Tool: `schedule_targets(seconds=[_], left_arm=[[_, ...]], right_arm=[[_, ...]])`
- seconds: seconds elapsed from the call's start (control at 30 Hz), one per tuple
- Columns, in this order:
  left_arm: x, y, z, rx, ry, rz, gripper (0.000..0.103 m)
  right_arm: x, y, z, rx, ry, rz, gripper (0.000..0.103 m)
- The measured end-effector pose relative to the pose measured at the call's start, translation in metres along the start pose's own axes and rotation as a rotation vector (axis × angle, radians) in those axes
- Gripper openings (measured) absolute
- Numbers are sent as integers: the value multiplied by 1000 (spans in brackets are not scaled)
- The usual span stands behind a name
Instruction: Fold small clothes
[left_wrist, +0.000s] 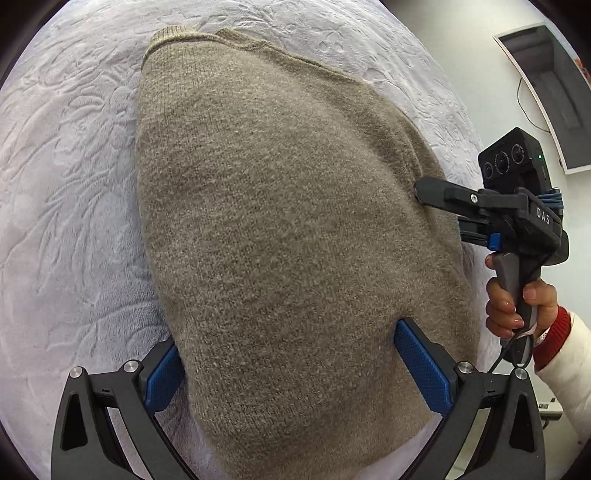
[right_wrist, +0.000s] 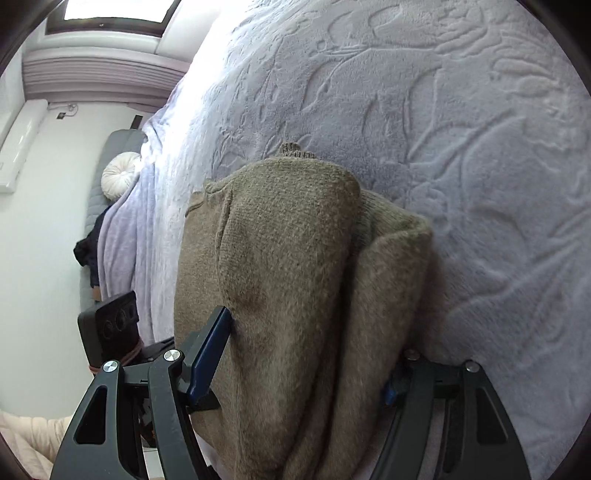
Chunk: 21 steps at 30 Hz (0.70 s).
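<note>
A tan knitted sweater (left_wrist: 288, 221) lies folded on a pale lavender embossed blanket (left_wrist: 66, 184). My left gripper (left_wrist: 291, 354) stands wide, one blue pad (left_wrist: 421, 365) on each side of the sweater's near end, which bulges between them. My right gripper (left_wrist: 421, 192) shows at the right in the left wrist view, its tip pressed into the sweater's right edge. In the right wrist view the sweater (right_wrist: 295, 277) is bunched in layered folds between my right gripper's (right_wrist: 306, 354) fingers. The left blue pad (right_wrist: 210, 354) presses the fabric; the right pad is mostly hidden by cloth.
The blanket (right_wrist: 461, 147) covers the bed in both views. A wall-mounted screen (left_wrist: 546, 92) is at the right. A round white cushion (right_wrist: 120, 179) and dark clothing (right_wrist: 88, 251) lie at the bed's far end. An air conditioner (right_wrist: 18, 147) is on the wall.
</note>
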<state>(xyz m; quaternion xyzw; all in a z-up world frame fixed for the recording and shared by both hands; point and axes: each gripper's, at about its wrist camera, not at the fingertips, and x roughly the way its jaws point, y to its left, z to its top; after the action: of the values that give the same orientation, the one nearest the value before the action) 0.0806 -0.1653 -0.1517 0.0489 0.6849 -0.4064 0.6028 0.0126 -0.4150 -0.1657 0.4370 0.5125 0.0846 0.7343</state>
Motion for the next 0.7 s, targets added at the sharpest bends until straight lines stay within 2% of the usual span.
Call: schedule_targets(seconds=[0.03, 0.1, 0.13, 0.17, 0.27, 0.33, 0.43, 0.53, 0.7], left_arm=[[1, -1, 0, -1, -1, 7, 103], [-3, -3, -2, 5, -10, 22, 98], [-7, -6, -4, 14, -23, 34, 91], [-12, -7, -7, 24, -33, 41, 84], [-27, -12, -10, 33, -62, 44, 66], [-37, -12, -12, 26, -71, 30, 61], [-51, -15, -16, 32, -77, 27, 60], [-64, -22, -22, 56, -80, 46, 60], [-85, -29, -36, 75, -96, 37, 60]], right_arm=[[2, -2, 0, 19, -1, 0, 70], [5, -2, 2, 50, 1, -14, 59], [5, 0, 2, 58, 4, -15, 46], [4, 2, 1, 62, -2, -4, 38], [-5, 8, -2, 78, -23, 16, 34], [-9, 11, -5, 99, -35, 39, 34], [-15, 23, -12, 120, -57, 93, 34], [-19, 39, -20, 109, -65, 104, 34], [-24, 63, -31, 99, -57, 109, 34]])
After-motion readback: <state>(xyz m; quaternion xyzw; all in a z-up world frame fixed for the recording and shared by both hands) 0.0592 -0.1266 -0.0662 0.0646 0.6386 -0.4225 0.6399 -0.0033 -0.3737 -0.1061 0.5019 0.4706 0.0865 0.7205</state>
